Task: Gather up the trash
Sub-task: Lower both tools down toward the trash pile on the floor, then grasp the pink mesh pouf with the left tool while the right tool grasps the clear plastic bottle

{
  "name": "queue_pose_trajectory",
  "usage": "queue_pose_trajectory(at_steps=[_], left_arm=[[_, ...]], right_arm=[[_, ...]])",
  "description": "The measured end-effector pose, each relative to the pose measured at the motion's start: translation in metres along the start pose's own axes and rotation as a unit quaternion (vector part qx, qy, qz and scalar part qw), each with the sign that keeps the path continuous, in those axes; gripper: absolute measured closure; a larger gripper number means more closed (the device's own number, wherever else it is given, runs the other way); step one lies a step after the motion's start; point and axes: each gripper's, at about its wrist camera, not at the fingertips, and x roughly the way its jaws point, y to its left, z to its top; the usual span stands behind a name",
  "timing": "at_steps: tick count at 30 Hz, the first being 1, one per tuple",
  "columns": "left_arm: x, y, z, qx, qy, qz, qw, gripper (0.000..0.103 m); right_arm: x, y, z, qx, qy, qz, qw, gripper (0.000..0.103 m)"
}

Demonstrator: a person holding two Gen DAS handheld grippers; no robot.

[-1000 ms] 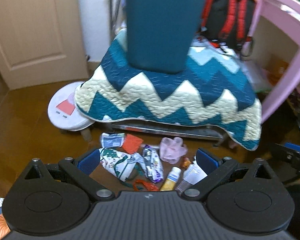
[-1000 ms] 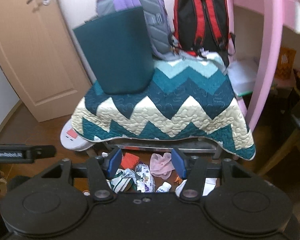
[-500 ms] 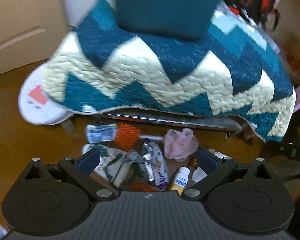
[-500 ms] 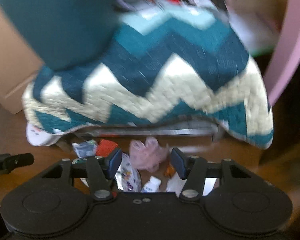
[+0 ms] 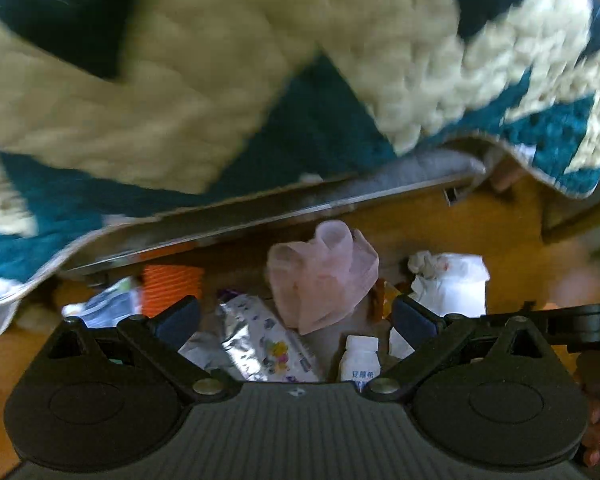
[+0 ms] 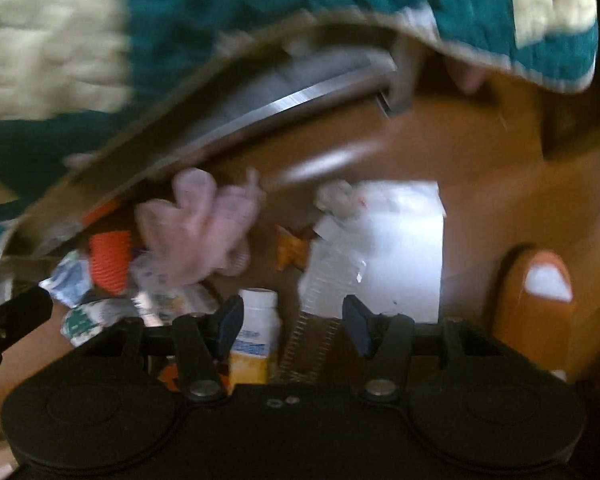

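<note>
Trash lies on the brown floor under a quilt-covered frame. A crumpled pink plastic bag (image 5: 324,276) (image 6: 198,226), a printed foil wrapper (image 5: 266,346), a small white and yellow bottle (image 5: 359,362) (image 6: 256,336), an orange ribbed cup (image 5: 172,286) (image 6: 110,258), a white bag with tissue (image 5: 450,282) (image 6: 396,248) and a clear crushed bottle (image 6: 324,280) show. My left gripper (image 5: 296,318) is open just above the wrapper and the small bottle. My right gripper (image 6: 292,322) is open above the small bottle and the clear bottle. Both are empty.
The teal and cream zigzag quilt (image 5: 220,80) hangs over a metal frame rail (image 5: 280,204) right behind the trash. An orange slipper toe (image 6: 540,292) sits on the floor at the right. Part of my right gripper (image 5: 580,320) shows in the left wrist view.
Both grippers have dropped down and forward toward the trash on the floor. The door, backpacks and pink desk have gone out of view. Both stay open.
</note>
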Motion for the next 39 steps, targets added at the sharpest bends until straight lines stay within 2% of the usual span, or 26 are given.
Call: queue_pose_trajectory(at_steps=[4,10,22,28,32,33,39], left_arm=[[0.047,0.002,0.008,-0.011,0.031,-0.021,0.9992,0.0],[0.099,-0.006,0.012,0.011,0.058,-0.02,0.998,0.001],[0.158,-0.012,0.011,0.018,0.077,-0.017,0.9967,0.002],[0.169,-0.017,0.012,0.025,0.083,-0.022,0.996,0.019],[0.172,-0.019,0.012,0.027,0.084,-0.028,0.9957,0.042],[0.173,-0.019,0.012,0.025,0.086,-0.03,0.9956,0.043],[0.171,-0.016,0.013,0.003,0.092,-0.045,0.9947,0.068]], right_arm=[[0.036,-0.007,-0.001,0.018,0.036,-0.007,0.999,0.048],[0.071,-0.007,0.001,0.044,0.045,-0.009,0.998,0.048],[0.117,-0.01,0.001,0.037,0.052,-0.038,0.997,0.05],[0.125,-0.008,0.001,0.03,0.04,-0.047,0.998,0.052],[0.124,-0.008,-0.002,0.025,0.033,-0.049,0.998,0.054],[0.124,-0.008,-0.003,0.024,0.032,-0.048,0.998,0.056],[0.124,0.0,-0.007,0.014,0.02,-0.056,0.998,0.059]])
